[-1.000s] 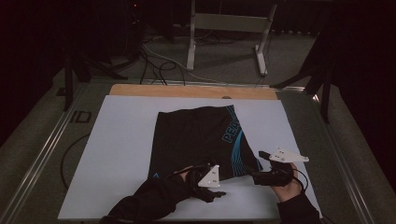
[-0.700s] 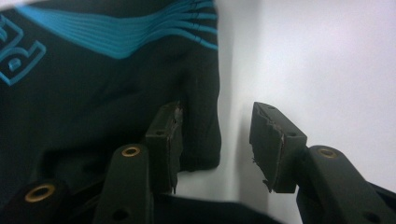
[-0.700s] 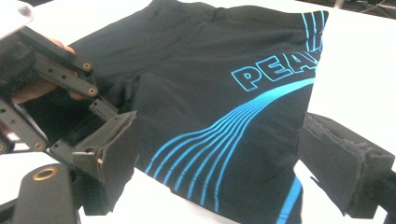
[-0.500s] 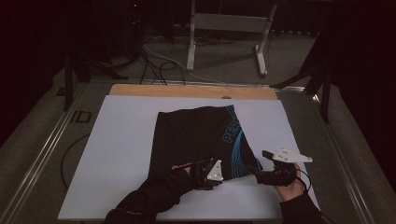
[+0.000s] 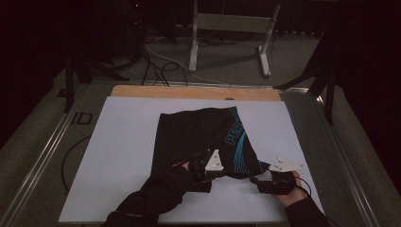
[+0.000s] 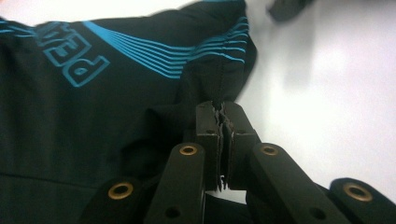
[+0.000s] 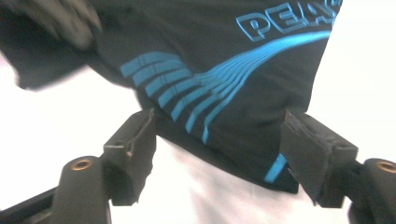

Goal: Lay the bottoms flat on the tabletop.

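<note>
Black shorts [image 5: 198, 137] with blue stripes and lettering lie flat on the white tabletop [image 5: 118, 156]. My left gripper [image 5: 225, 173] is at their near edge. In the left gripper view its jaws have just closed, and the gripper [image 6: 222, 109] is shut on a pinched fold of the black fabric [image 6: 93, 116] by the striped hem. My right gripper [image 5: 256, 179] is at the near right corner of the shorts. In the right gripper view its jaws have been closing but still stand apart [image 7: 219, 135]. The striped corner [image 7: 224, 60] lies between the fingertips [image 7: 135, 135], which do not press on it.
A wooden strip [image 5: 194, 92] runs along the table's far edge. Behind it stand a metal frame [image 5: 231, 28] and loose cables [image 5: 156, 61] on the floor. Metal rails [image 5: 38, 161] border the table on the left. The person's dark sleeves enter from the bottom.
My left gripper has moved forward onto the near edge of the shorts and taken hold of the fabric. The right gripper has stayed in place by the corner.
</note>
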The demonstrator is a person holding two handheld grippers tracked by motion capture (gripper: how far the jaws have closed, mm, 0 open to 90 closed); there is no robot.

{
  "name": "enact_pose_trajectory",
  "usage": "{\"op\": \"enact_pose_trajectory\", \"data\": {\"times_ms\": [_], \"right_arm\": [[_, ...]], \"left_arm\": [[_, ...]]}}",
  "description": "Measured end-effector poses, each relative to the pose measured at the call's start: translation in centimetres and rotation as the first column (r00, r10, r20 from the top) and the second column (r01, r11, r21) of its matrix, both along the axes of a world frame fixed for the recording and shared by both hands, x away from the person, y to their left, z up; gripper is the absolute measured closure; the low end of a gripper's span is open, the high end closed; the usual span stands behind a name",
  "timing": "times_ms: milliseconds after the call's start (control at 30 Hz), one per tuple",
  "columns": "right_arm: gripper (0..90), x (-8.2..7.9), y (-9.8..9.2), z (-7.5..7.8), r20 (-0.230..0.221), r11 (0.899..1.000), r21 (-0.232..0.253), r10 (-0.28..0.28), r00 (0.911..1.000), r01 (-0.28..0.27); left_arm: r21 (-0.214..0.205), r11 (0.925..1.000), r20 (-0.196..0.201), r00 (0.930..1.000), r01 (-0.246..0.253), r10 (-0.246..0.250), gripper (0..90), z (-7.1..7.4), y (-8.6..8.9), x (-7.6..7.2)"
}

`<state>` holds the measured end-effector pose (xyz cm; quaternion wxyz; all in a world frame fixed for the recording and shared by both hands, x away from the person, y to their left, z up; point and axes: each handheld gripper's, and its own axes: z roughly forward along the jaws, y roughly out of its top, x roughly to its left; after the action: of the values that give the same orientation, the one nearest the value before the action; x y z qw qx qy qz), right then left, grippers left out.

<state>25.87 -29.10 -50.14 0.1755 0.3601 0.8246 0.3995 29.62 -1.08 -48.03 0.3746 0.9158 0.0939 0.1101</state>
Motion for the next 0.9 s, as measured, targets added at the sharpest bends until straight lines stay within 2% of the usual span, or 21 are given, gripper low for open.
{"op": "enact_pose_trajectory", "data": {"times_ms": [33, 100, 133, 200, 267, 333, 367, 433, 533, 667, 733, 900], "right_arm": [[29.8, 0.0, 0.0, 0.0, 0.000, 1.000, 0.000, 0.000, 1.0000, 0.000], [34.3, 0.2, 0.4, -0.7, -0.013, 0.999, -0.042, 0.011, 0.9999, -0.012], [35.6, 0.2, 0.5, -0.8, -0.019, 0.999, -0.044, 0.002, 0.9998, -0.002], [43.8, 0.3, 0.3, -1.0, 0.004, 0.997, -0.081, -0.006, 1.0000, 0.006], [48.1, 0.5, 0.2, -1.1, 0.032, 0.989, -0.137, -0.046, 0.9985, 0.049], [58.1, 0.6, 0.0, -1.1, 0.045, 0.988, -0.142, -0.055, 0.9975, 0.061], [59.9, 0.6, -0.1, -1.0, 0.058, 0.984, -0.158, -0.074, 0.9955, 0.083], [74.3, 0.6, -0.2, -0.9, 0.075, 0.984, -0.161, -0.065, 0.9951, 0.076], [88.2, 0.4, -0.1, -0.2, 0.098, 0.984, -0.158, -0.062, 0.9932, 0.077], [89.2, -0.3, -0.2, 1.1, 0.132, 0.988, -0.133, -0.056, 0.9897, 0.074], [89.4, -0.7, -0.1, 1.8, 0.137, 0.990, -0.126, -0.045, 0.9895, 0.062], [89.4, -1.5, 0.2, 3.0, 0.145, 0.994, -0.100, -0.022, 0.9892, 0.036]], "left_arm": [[0.000, 1.0000, 0.000, 1.0000, 0.000, 0.000, 87.7, 0.0, 0.0, 0.0], [-0.012, 0.9999, 0.004, 0.9999, -0.012, 0.012, 87.7, 0.4, 0.1, 0.2], [-0.022, 0.9996, 0.003, 0.9998, -0.018, 0.018, 87.7, 0.4, 0.1, 0.2], [-0.032, 0.9994, -0.010, 0.9998, -0.016, 0.015, 87.7, 0.5, 0.2, 0.3], [-0.038, 0.9991, -0.020, 0.9996, -0.020, 0.019, 87.7, 0.5, 0.3, 0.3], [-0.043, 0.9989, -0.024, 0.9995, -0.020, 0.019, 87.6, 0.6, 0.4, 0.3], [-0.049, 0.9985, -0.026, 0.9994, -0.026, 0.025, 87.7, 0.6, 0.5, 0.3], [-0.054, 0.9981, -0.029, 0.9992, -0.028, 0.027, 87.6, 0.7, 0.6, 0.3], [-0.050, 0.9985, -0.035, 0.9992, -0.023, 0.021, 87.6, 0.9, 0.8, 0.2], [-0.060, 0.9981, -0.046, 0.9989, -0.013, 0.010, 87.6, 1.4, 1.4, -0.1], [-0.048, 0.9989, -0.037, 0.9993, 0.000, -0.002, 87.5, 1.8, 1.7, -0.4], [-0.052, 0.9984, -0.041, 0.9989, 0.022, -0.024, 87.4, 2.8, 2.3, -1.2]]}}
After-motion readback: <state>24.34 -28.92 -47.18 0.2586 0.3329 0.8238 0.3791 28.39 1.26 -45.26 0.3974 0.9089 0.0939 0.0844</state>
